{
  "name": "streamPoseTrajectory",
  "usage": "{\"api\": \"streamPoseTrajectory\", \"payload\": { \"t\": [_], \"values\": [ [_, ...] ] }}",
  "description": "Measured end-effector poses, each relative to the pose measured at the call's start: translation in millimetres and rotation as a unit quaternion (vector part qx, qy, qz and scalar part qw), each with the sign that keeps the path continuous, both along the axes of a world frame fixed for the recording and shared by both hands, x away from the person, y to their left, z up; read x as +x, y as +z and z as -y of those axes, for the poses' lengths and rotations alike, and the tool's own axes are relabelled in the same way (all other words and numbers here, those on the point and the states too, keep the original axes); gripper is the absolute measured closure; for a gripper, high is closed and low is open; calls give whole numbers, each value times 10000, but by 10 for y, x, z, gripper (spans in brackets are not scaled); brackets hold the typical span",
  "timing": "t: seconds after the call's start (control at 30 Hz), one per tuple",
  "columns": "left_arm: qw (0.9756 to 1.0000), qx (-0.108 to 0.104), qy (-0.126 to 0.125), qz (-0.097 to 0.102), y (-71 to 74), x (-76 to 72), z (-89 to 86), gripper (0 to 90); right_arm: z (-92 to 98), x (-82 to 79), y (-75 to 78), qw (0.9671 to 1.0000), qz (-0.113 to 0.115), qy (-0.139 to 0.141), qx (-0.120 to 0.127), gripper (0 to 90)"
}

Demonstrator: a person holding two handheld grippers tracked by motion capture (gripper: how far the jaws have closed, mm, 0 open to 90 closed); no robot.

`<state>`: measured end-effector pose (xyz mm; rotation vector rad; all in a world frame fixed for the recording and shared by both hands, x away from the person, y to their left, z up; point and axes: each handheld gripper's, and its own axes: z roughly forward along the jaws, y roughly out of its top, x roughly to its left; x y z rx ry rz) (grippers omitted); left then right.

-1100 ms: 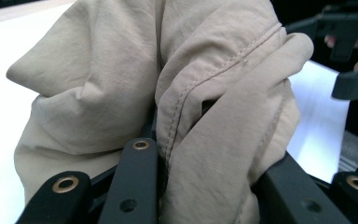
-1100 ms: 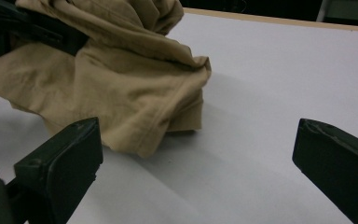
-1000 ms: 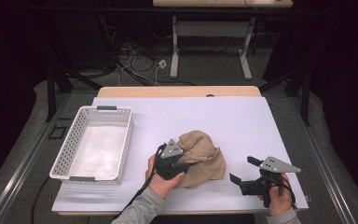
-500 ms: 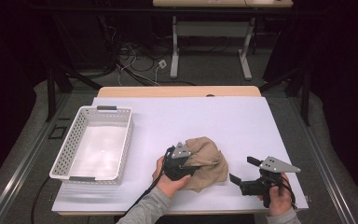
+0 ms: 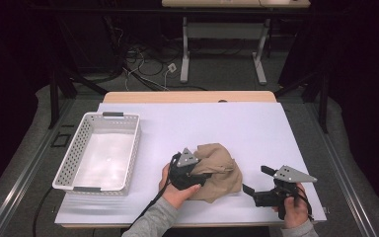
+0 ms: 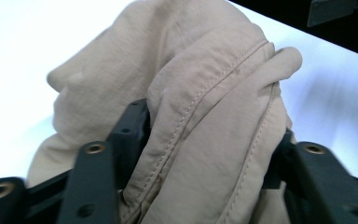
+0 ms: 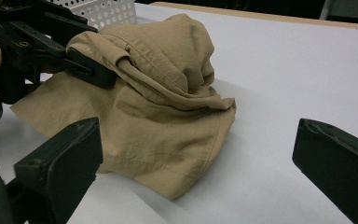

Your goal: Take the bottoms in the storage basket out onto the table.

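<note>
Your left hand-held gripper [image 5: 201,174] has a bunched fold of the tan cloth [image 5: 221,170] between its jaws, which have just been opening. The left gripper view shows stitched seams there; the high view shows the heap near the desk's [image 5: 256,128] front edge, right of the white basket [image 5: 101,150]. Crumpled, its long axis is unclear. Your right hand-held gripper [image 5: 256,181] stands wide and empty beside it.

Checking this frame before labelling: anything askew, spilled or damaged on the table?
Nothing spilled or damaged. The tan cloth lies bunched in a crumpled heap on the white table, a fold between the jaws of the left gripper, which have just been opening. The white basket sits square, nothing in it. The right gripper is open, apart from the cloth.
</note>
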<state>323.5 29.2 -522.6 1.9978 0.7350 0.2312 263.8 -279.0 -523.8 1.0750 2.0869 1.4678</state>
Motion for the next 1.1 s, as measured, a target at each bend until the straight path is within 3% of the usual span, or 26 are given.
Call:
{"api": "streamPoseTrajectory", "payload": {
  "t": [0.23, 0.33, 0.6, 0.73, 0.97, 1.1],
  "values": [
    [9998, -155, 73, 96, 81, -76, -98, 318, -6, -1, 2, 10000, 19, 8, -9, 10],
    [9997, -239, 48, 24, 145, -95, -181, 297, -19, -12, 8, 10000, 15, -9, -33, 11],
    [9985, -429, 219, 255, 311, -168, -450, 297, -122, -54, 66, 9999, 104, 114, -71, 12],
    [9979, -571, 245, 173, 320, -186, -541, 331, -181, -39, 60, 9998, 63, 157, -80, 13],
    [9952, -787, 321, 496, 351, -245, -671, 334, -312, -42, 86, 9994, 13, 333, -119, 12],
    [9957, -718, 418, 407, 296, -245, -698, 335, -386, -33, 83, 9991, -17, 406, -130, 13]
  ]
}}
